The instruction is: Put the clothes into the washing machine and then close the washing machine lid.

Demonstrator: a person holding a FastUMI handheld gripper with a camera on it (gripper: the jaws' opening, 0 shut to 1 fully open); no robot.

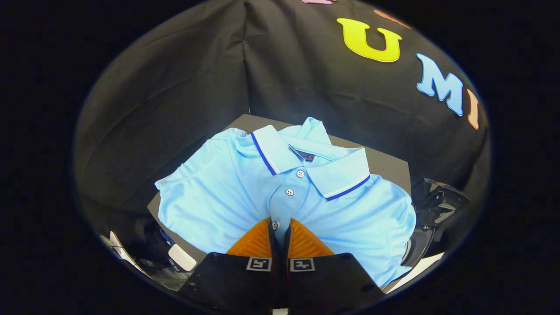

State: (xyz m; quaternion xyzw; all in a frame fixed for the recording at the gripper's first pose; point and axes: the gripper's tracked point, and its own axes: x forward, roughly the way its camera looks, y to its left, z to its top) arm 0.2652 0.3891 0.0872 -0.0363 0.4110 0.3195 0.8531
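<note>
On a dark flat surface (389, 164) set against the booth's black cloth wall lies a folded light-blue polo shirt (218, 192), its collar (280, 153) trimmed with a dark blue stripe and turned toward the wall, its buttoned placket (286, 192) running down toward the gripper (280, 225). The two orange ribbed fingers (256, 240) are brought nearly together, with only a thin dark slit between them, and their tips sit right at the lowest placket button (a small fold of the blue fabric seems caught in that slit, so the tool looks clenched on the shirt). The shirt spreads wide to both sides of the fingers and beyond them, covering most of the surface. To the right, past the shirt's edge, stands a dark piece of equipment (437, 203) that I cannot identify. A small white object (181, 257) lies lower down, left of the fingers.
</note>
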